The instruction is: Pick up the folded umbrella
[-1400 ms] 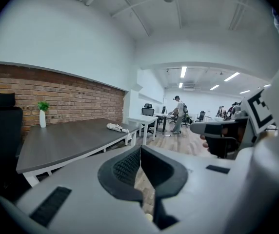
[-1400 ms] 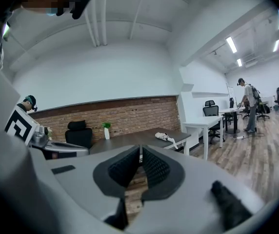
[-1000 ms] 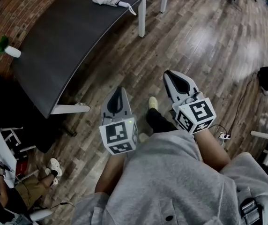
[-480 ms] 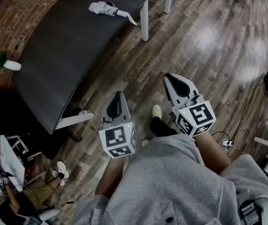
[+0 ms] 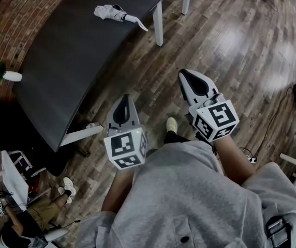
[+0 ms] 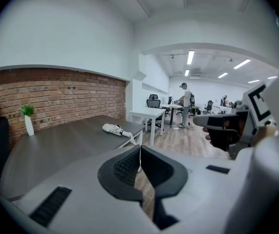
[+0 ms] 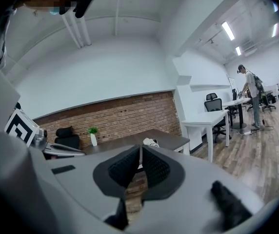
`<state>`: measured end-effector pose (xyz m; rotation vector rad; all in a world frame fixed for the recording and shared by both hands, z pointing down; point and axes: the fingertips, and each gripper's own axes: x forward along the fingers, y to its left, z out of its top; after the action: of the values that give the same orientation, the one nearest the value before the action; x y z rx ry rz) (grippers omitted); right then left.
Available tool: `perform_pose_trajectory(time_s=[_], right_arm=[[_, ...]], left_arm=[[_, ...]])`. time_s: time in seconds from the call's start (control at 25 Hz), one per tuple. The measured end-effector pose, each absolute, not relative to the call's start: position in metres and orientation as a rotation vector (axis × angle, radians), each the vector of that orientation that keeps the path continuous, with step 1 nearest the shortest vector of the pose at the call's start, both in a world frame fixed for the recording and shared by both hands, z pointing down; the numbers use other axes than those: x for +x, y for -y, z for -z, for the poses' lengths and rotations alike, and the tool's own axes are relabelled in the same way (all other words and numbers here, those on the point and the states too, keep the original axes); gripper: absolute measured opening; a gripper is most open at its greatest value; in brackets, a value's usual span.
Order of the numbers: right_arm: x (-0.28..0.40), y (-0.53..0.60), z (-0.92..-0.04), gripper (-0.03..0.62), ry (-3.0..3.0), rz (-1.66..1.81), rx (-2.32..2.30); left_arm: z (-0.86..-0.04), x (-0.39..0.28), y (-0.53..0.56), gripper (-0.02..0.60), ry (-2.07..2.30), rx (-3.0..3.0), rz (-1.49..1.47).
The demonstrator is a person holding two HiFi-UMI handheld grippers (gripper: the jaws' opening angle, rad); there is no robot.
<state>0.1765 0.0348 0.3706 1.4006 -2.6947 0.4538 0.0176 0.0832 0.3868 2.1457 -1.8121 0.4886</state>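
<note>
Wood-plank floor (image 5: 231,50) lies directly under the operator and separates the operator from the work surface; no reach is possible from this standing point.

1. Left hand-held gripper (image 5: 124,98): carried in front of the torso and pointed toward the counter (image 5: 75,50). Its jaws are together at the tips, and the left gripper view shows nothing between the pads. It is empty.
2. Right hand-held gripper (image 5: 185,76): carried beside the left one, slightly further forward. Its jaws are likewise closed on nothing. Both tools are judged to be in a carrying posture, closed because no object is yet within range.
3. Counter: a long dark top on white legs, set along a brick wall (image 5: 13,19). Its near corner is just ahead of the left tool.
4. A small plant in a white vase (image 5: 5,75) stands at the wall-side edge, well apart from the target.
5. Folded umbrella (image 5: 112,13): lies flat near the far corner of the counter, close to the floor-side edge, its strap trailing toward that edge. It is untouched.

The approach is judged unfinished; either set of jaws must open before a grasp.
</note>
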Motion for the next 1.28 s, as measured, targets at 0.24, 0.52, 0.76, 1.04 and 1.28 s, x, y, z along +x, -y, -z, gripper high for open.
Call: perform_pose_trajectory(time_s=[0.24,0.52,0.76,1.04,1.28], right_arm=[[0.182,-0.021,-0.366,0.032,2.708,-0.441,1.389],[0.184,-0.014,-0.359,0.032,2.730,-0.407,1.392],[0.183,-0.015,-0.349,0.032,2.753,-0.379,1.391],[0.167,-0.016,-0.349,0.032,2.757,-0.365,1.353],[0.159,0.000,-0.355,0.032,2.741,-0.355,1.348]], left_arm=[[-0.383,0.024,-0.070,0.015,1.827,2.143,-0.482],[-0.375,0.025,-0.062,0.015,1.855,2.160,-0.459],[-0.366,0.026,-0.064,0.017,1.869,2.174,-0.441],[-0.364,0.017,-0.061,0.017,1.875,2.172,-0.418],[-0.371,0.008,-0.043,0.015,1.864,2.169,-0.411]])
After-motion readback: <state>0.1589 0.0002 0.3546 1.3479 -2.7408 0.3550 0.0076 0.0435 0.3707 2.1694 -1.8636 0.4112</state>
